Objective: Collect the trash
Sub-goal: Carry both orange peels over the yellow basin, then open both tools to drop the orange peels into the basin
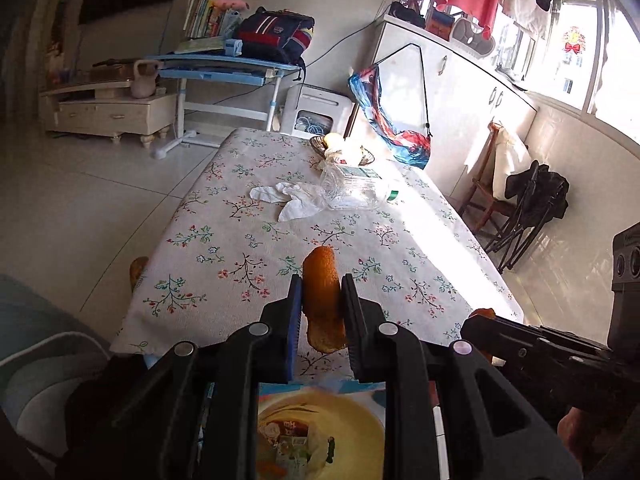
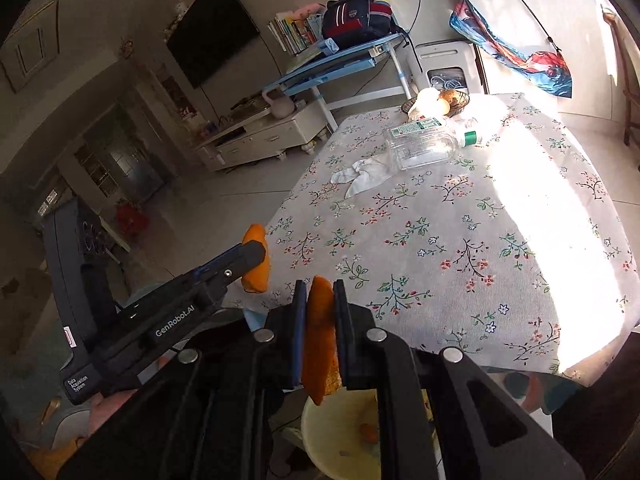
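My left gripper [image 1: 321, 286] is shut on an orange peel [image 1: 323, 300], held above the near edge of the floral table [image 1: 240, 248]. My right gripper [image 2: 320, 292] is shut on another orange peel [image 2: 320, 332] over the table's near edge. The left gripper with its peel [image 2: 256, 258] shows in the right wrist view; the right gripper [image 1: 480, 320] shows at the right of the left wrist view. A yellow bin [image 2: 340, 432] with scraps sits below both grippers and also shows in the left wrist view [image 1: 320, 432]. A crumpled white tissue [image 1: 288, 198] and an empty clear plastic bottle [image 1: 356, 188] lie mid-table.
A basket with fruit [image 1: 344, 148] stands at the table's far end. A blue desk [image 1: 224, 68] with books and a backpack, a TV cabinet [image 1: 108, 112] and a white cupboard [image 1: 452, 92] stand beyond. Folded chairs [image 1: 524, 208] are at the right.
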Demonstrator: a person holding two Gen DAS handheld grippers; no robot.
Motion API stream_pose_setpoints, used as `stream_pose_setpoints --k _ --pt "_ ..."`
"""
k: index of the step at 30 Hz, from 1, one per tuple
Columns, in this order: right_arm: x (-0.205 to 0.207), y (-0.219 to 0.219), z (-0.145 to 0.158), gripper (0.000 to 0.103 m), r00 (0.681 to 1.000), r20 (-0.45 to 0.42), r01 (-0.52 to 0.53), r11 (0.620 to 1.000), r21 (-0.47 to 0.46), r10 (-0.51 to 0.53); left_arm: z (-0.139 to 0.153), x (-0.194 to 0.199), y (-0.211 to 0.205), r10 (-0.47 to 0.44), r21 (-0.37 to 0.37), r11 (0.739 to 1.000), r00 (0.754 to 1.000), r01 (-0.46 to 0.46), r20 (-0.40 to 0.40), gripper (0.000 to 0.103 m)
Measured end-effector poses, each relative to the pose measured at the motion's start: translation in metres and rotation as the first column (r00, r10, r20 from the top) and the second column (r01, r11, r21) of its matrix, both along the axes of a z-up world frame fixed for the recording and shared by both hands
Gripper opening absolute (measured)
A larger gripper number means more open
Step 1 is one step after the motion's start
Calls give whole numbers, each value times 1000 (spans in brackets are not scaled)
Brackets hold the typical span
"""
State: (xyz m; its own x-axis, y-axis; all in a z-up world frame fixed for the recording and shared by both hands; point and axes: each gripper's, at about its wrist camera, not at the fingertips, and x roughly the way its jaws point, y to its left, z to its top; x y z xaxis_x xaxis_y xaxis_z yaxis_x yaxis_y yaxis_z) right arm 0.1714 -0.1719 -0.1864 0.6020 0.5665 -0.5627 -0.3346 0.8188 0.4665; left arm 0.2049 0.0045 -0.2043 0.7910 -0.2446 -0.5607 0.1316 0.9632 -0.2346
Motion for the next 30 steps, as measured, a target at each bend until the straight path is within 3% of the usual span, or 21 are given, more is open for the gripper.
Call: stream_pose_setpoints --k 18,25,26,28,29,30 --pt "-46 7 -23 14 998 -54 12 999 33 -11 3 -73 -3 -23 54 998 1000 23 2 19" --pt "-57 19 -37 17 997 -73 10 1000 3 -10 -10 -85 -2 -37 41 998 998 40 -55 21" --pt "-58 19 -40 20 997 -78 13 1000 -2 -13 -13 -86 -3 -45 43 998 997 48 -70 23" --pt "-63 17 -43 35 996 -83 32 999 -8 -33 -13 -91 -2 -40 50 998 997 43 -68 34" --pt "-65 14 -43 36 996 -81 44 999 -5 -45 -12 -94 -1 -35 48 998 998 38 -59 44" --pt "-67 12 -42 37 995 -77 55 998 -6 -55 -9 -97 0 -30 48 998 999 32 -46 48"
